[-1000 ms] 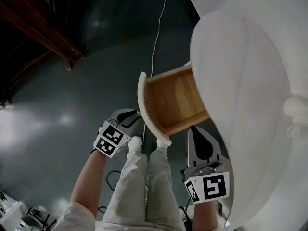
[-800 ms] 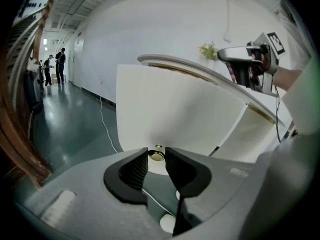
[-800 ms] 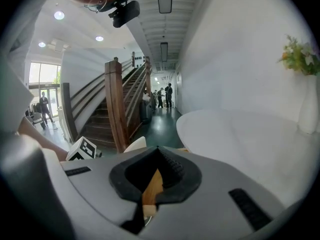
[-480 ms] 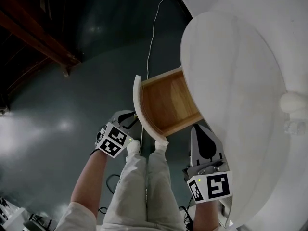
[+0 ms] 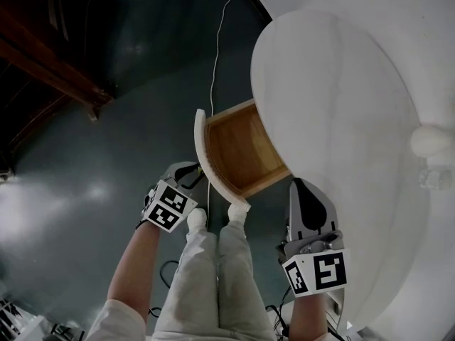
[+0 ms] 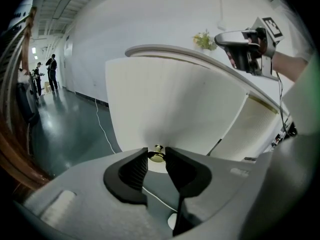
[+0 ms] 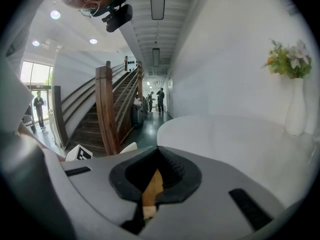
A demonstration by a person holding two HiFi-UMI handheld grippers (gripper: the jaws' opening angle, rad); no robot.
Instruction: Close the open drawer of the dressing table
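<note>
Less drawer (image 5: 238, 151) is seen sticking out under the surface (image 5: 341, 119) than a second ago, so it's getting closed. Knob (image 6: 158, 153) is pinched by left claw (image 6: 156, 159); right claw (image 7: 157, 164) is pressed together.

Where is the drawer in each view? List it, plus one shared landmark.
Head view: drawer at centre, open.
Left gripper view: its white front fills the centre, knob between the jaws.
Right gripper view: probably the wood sliver behind the jaws.
Shared landmark: the white tabletop.
</note>
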